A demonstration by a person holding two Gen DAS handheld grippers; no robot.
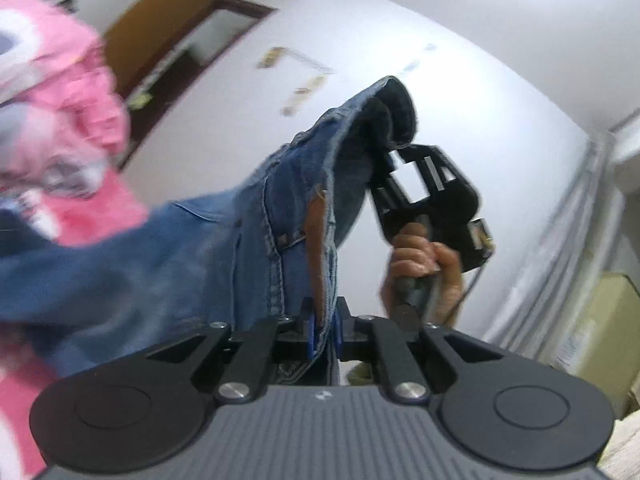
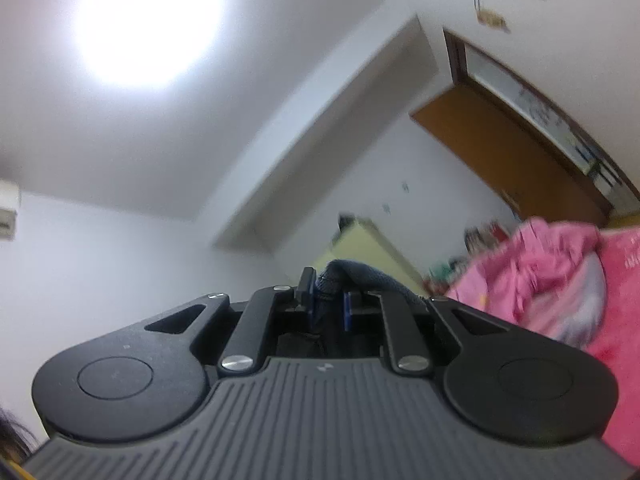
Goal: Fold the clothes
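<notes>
In mid-air in front of a white wall, a pair of blue jeans (image 1: pixel 256 232) is stretched between both grippers. The left gripper (image 1: pixel 322 330) points roughly level, jaws pinched nearly closed on the denim edge, fabric running through the blue pads (image 1: pixel 308 334) and up away from the camera. The right gripper (image 1: pixel 384 160), seen from the left wrist view, sits higher and further off, tilted upward, jaws clamped on a bunched fold of the jeans at the top; a bare hand (image 1: pixel 420 268) wraps its handle from below, fingers curled round the grip. In the right wrist view the right gripper (image 2: pixel 328 312) aims above level toward the ceiling corner, jaws close together with a dark roll of jeans (image 2: pixel 360 274) between the pads. The denim hangs off to the left in the left wrist view, blurred. Pink bedding (image 1: pixel 72 120) is bunched behind, also at the right edge of the right wrist view (image 2: pixel 560 272). Ceiling light (image 2: pixel 148 20) is glaring overhead.
</notes>
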